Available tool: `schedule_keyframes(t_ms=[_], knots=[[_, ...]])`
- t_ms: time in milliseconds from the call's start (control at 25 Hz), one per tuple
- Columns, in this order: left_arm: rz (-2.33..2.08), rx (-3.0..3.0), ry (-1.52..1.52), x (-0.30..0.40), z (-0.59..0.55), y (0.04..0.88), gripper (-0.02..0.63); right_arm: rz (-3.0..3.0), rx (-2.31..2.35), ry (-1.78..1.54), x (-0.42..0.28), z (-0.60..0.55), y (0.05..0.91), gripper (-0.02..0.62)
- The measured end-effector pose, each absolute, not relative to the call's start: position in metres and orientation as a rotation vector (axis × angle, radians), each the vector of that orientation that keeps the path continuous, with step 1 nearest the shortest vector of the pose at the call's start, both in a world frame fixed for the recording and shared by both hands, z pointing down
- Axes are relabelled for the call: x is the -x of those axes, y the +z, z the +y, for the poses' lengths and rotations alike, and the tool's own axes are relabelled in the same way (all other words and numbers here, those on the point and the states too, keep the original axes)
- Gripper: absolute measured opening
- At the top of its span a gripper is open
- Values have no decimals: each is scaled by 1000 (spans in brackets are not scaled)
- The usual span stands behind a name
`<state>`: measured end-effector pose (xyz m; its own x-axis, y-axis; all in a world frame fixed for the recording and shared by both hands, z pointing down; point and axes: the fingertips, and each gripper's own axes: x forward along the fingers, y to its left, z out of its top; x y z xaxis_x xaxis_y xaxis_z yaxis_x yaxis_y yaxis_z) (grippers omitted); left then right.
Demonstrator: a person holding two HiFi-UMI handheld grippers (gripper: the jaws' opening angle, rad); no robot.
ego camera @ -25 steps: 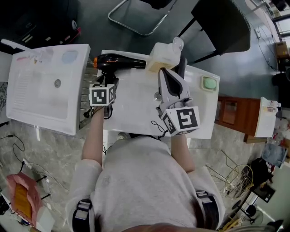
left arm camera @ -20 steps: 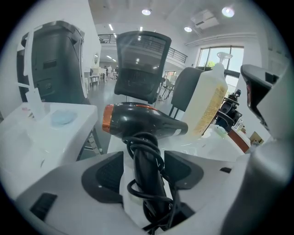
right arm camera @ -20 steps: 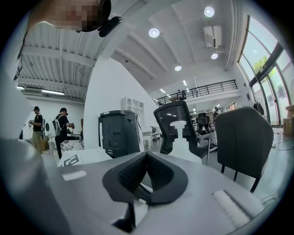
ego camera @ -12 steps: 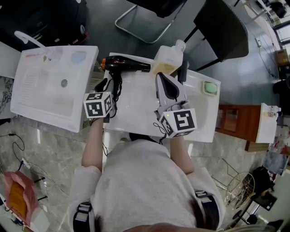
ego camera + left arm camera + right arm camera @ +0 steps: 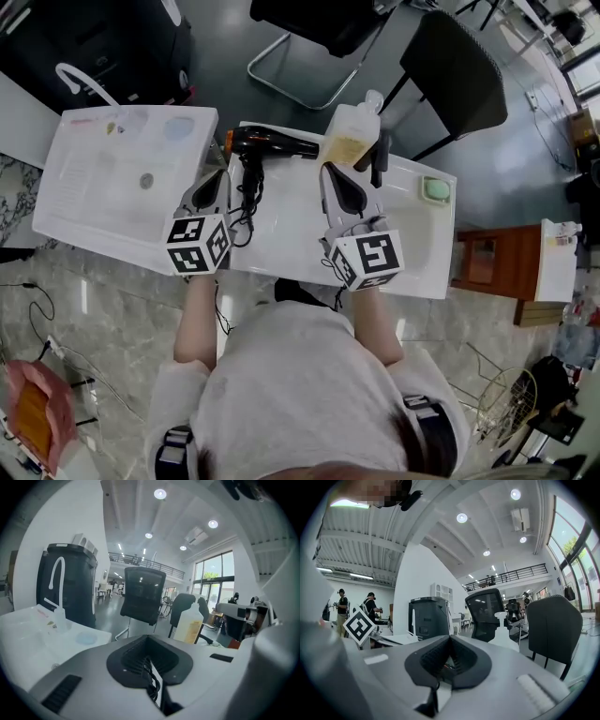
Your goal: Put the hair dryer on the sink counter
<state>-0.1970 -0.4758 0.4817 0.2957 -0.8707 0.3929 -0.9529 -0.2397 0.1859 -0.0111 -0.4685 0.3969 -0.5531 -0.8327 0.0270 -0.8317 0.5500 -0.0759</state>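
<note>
Hair dryer [image 5: 272, 142] on white worktop [image 5: 291, 220]. Left claw [image 5: 217, 178], just closed, pinches the dryer's cord [image 5: 246, 195] beside its handle. Right claw [image 5: 335, 173], jaws together and empty, hovers right of the dryer.

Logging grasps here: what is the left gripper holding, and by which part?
The hair dryer, by its black cord: the left gripper has just closed its jaws on it.

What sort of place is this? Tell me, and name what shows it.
Probably an open office or lab hall with a mock bathroom set up: white sink counters stand on a bare floor among office chairs, with a mezzanine and tall windows behind.
</note>
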Motion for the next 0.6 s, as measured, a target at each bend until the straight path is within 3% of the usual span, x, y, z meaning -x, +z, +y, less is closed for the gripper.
schedule_keyframes(t_ms=[600], knots=[[-1746, -2355, 57, 213, -408, 381, 8, 2699, 1515, -25, 16, -414, 363, 11]])
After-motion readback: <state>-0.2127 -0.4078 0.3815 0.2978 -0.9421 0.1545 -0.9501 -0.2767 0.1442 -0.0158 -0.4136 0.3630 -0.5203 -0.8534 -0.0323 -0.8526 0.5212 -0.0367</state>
